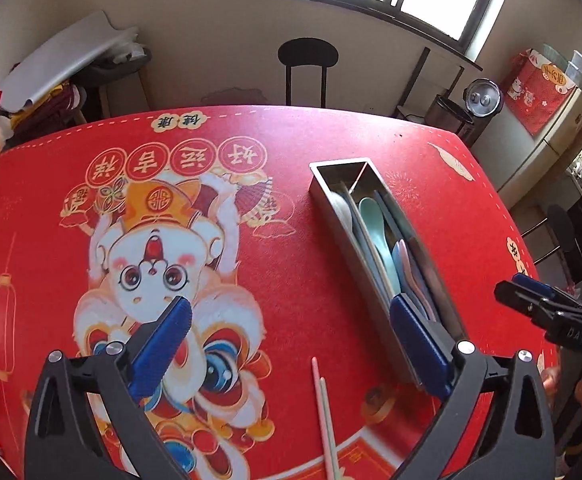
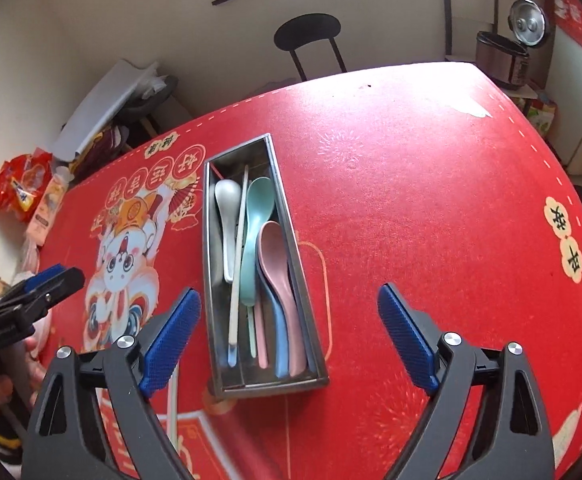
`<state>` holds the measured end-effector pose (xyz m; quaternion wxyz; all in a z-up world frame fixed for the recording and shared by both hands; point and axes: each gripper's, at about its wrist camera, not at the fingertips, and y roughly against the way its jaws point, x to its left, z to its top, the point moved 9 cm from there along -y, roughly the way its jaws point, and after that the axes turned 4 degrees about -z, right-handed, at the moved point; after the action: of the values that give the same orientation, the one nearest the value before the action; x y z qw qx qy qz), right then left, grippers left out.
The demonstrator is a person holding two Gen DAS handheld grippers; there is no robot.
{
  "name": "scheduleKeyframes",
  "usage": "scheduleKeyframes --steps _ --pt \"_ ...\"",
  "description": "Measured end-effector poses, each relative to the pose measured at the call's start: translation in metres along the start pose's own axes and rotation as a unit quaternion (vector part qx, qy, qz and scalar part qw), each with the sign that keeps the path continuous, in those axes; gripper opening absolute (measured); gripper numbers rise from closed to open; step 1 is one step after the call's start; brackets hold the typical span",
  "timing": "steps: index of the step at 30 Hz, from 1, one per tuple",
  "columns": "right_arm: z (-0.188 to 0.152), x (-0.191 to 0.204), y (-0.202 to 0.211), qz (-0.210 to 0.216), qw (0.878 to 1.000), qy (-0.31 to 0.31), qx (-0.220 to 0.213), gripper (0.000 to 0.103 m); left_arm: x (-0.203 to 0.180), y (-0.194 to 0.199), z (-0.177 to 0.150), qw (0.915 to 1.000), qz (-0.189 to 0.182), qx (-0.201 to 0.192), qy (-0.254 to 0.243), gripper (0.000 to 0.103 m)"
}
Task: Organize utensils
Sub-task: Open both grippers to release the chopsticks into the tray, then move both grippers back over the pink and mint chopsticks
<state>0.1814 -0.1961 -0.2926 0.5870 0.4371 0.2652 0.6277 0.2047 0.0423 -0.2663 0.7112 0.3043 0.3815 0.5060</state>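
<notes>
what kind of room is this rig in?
Most likely a home dining or kitchen area: a table under a red festive cloth, a rice cooker by the wall, and a chair beneath the window.

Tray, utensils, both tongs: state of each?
Tray: upright on table, holding utensils.
Spoons: lying inside tray.
Loose chopsticks: on table, outside tray.
Left tongs: open, empty.
Right tongs: open, empty, above tray.

place: home dining room, likely | cues: table (image 2: 411,168), chair (image 2: 307,32), rice cooker (image 2: 503,60), window sill clutter
</notes>
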Motion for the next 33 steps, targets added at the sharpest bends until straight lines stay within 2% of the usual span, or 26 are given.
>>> scheduleKeyframes --steps 4,9,11,15,18,25,33 --pt "-0.022 -0.01 0.004 -0.023 1.0 -0.009 0.0 0.087 0.017 0.015 -0.028 0.9999 0.004 0.002 0.015 0.097" --pt "-0.057 -0.003 0.004 -0.02 1.0 0.011 0.016 0.087 0.021 0.025 -0.072 0.9999 0.004 -0.011 0.004 0.097" --pt "-0.072 0.003 0.001 -0.016 0.999 0.024 0.026 0.087 0.017 0.019 -0.093 0.9999 -0.011 0.004 0.005 0.097" --pt "-0.101 0.011 -0.009 -0.016 0.998 0.032 0.059 0.087 0.009 0.002 -0.138 0.9988 0.003 0.045 -0.016 0.097" --pt "-0.115 0.017 -0.014 -0.014 0.996 0.04 0.074 0.087 0.006 -0.011 -0.159 0.998 0.002 0.061 -0.017 0.097" --pt "-0.127 0.018 -0.013 -0.02 0.995 0.05 0.081 0.087 0.002 -0.032 -0.18 0.9955 0.019 0.081 -0.045 0.097" --pt "-0.127 0.01 -0.01 -0.025 0.996 0.042 0.079 0.087 0.004 -0.041 -0.182 0.9938 0.039 0.087 -0.057 0.097"
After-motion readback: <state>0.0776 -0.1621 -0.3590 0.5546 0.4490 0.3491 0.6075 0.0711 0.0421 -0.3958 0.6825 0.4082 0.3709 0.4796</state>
